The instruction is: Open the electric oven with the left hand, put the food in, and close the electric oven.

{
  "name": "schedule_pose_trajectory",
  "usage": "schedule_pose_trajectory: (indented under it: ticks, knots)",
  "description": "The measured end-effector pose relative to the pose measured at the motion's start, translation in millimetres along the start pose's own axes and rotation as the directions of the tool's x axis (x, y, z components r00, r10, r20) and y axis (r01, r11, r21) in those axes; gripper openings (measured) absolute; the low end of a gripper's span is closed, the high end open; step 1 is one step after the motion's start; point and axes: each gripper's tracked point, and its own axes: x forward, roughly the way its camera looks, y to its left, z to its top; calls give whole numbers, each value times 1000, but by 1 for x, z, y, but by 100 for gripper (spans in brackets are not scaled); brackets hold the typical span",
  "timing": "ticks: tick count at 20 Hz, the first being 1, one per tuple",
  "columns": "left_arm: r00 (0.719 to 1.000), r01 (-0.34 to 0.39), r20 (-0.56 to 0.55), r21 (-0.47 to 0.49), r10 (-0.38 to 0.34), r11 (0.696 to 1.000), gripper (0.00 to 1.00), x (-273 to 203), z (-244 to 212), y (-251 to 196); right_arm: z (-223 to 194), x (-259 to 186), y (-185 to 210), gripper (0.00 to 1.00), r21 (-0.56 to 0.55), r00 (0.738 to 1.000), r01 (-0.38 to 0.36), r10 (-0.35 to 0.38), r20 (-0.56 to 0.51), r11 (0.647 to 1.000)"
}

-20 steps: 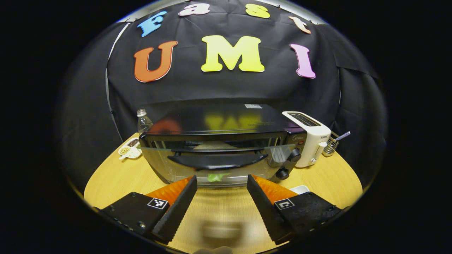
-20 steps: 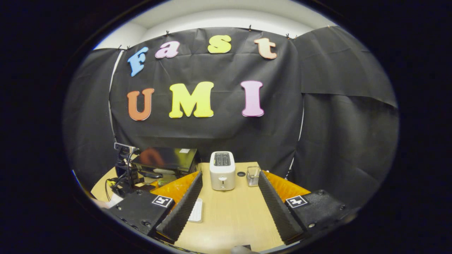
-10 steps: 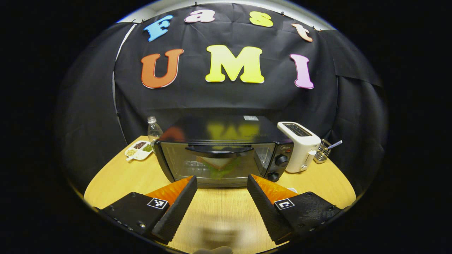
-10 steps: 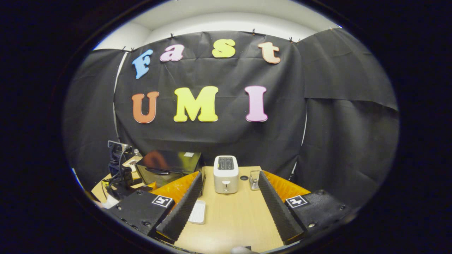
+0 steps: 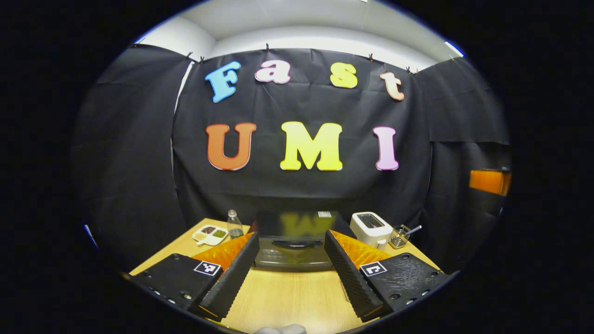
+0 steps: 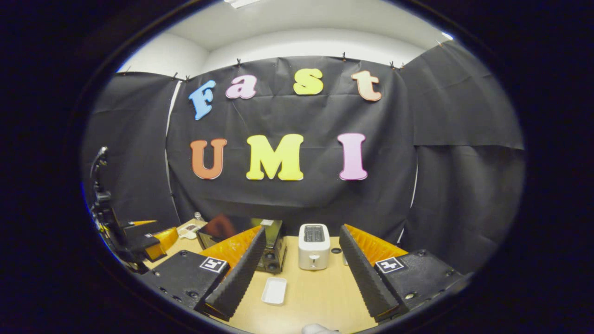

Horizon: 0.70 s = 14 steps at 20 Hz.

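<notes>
Wooden table [image 5: 287, 297] carries the electric oven [image 5: 292, 246], door seemingly closed, beside a white toaster [image 6: 313, 246]. Left gripper [image 5: 290, 273] and right gripper [image 6: 301, 273] hover spread, holding nothing.

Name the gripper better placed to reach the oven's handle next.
Left. The left gripper faces the oven squarely between its open fingers; the right gripper points at the toaster.

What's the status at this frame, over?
Left gripper open, holding nothing. Right gripper open, holding nothing. Oven door shut. Nothing between grippers and oven.
</notes>
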Motion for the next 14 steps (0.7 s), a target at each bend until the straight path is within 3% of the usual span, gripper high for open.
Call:
schedule_pose_trajectory:
  ticks: [1, 6, 8, 9, 10, 14]
  knots:
    - [999, -6, 39, 6, 6, 1000, 93, -13, 18, 2, 1, 0, 5, 100, 0, 1000, -5, 5, 4, 1000]
    - [987, -47, 155, 38, 40, 998, 93, -57, 78, 15, 13, -8, 27, 95, 21, 999, -22, 21, 28, 1000]
    - [985, -48, 168, 37, 41, 998, 93, -65, 84, 17, 18, -14, 29, 95, 26, 999, -5, 4, 42, 1000]
    - [985, -48, 165, 36, 41, 998, 93, -68, 84, 19, 20, -16, 30, 100, 25, 999, -1, 0, 48, 1000]
    - [986, -46, 162, 34, 40, 998, 93, -71, 84, 21, 21, -19, 31, 94, 23, 999, 8, -9, 51, 1000]
    - [986, -48, 160, 34, 42, 998, 93, -77, 86, 31, 26, -32, 36, 95, 13, 998, 18, -18, 65, 1000]
